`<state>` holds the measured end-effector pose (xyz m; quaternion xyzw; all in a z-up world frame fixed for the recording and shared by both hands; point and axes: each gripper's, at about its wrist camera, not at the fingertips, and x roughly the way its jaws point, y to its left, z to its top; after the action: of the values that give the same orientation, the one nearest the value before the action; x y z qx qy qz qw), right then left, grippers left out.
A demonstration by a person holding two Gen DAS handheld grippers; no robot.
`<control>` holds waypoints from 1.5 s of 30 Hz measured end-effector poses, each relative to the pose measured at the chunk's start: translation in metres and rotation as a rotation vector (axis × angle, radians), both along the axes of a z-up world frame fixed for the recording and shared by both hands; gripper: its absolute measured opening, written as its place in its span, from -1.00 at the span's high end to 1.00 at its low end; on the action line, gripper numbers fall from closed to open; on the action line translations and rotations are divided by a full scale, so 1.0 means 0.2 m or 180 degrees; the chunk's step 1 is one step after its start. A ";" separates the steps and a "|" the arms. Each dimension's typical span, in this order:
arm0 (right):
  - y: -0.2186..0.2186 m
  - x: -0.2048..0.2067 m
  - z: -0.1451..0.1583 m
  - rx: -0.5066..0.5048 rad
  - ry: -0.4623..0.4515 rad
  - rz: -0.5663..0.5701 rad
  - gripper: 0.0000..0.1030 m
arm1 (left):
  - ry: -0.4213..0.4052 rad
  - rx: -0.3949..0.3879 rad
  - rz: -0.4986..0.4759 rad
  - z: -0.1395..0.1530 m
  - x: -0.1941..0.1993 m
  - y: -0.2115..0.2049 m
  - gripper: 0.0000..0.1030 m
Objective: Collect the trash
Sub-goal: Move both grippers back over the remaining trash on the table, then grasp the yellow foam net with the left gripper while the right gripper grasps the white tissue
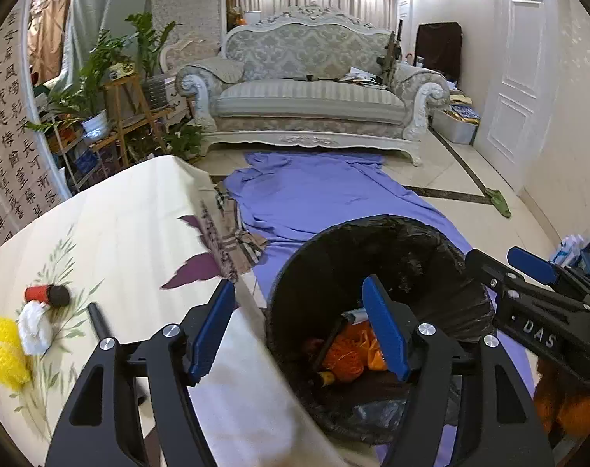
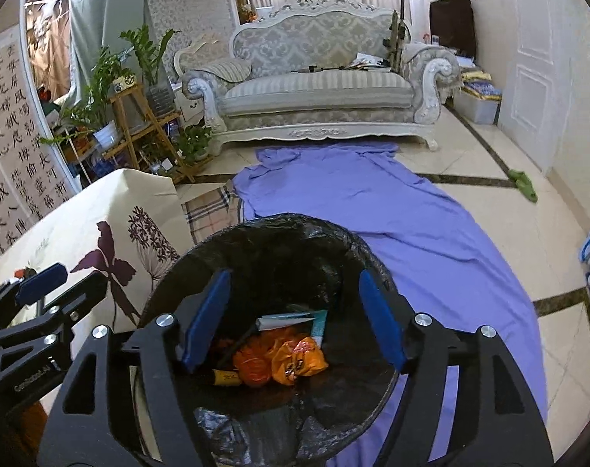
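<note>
Fingers (image 1: 213, 323) of both your grippers, left gripper (image 1: 298, 327) and right gripper (image 2: 295, 319), stood apart and empty above the trash bin (image 2: 357, 249) holding orange bags (image 2: 279, 362).

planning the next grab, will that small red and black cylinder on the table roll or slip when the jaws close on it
The red and black cylinder lies on its side on the tablecloth, so a nudge would probably roll it. It looks small and rigid, likely light. Its smooth-looking round body might squirt out of a grip across its width.
</note>
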<state>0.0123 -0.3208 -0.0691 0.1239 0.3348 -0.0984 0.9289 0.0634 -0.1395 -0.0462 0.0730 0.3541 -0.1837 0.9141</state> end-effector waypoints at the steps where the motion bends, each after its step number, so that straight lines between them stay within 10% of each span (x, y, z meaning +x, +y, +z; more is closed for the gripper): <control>1: 0.01 0.00 0.00 0.0003 0.0001 0.0004 -0.32 | 0.0000 -0.0003 0.0034 0.00 -0.01 0.02 -0.29; 32: 0.95 0.11 0.11 -0.0388 0.0042 0.1180 -0.49 | -0.0014 -0.0095 0.1451 0.06 -0.11 1.05 -0.36; 45: 1.23 0.22 0.13 -0.0409 0.0082 0.1515 -0.49 | 0.0354 -0.0316 0.1518 -0.08 0.03 1.25 -0.13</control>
<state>0.0572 -0.0744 -0.0429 -0.0190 0.3594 0.1006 0.9275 0.0692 0.1115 -0.0629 -0.0678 0.4016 0.0163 0.9132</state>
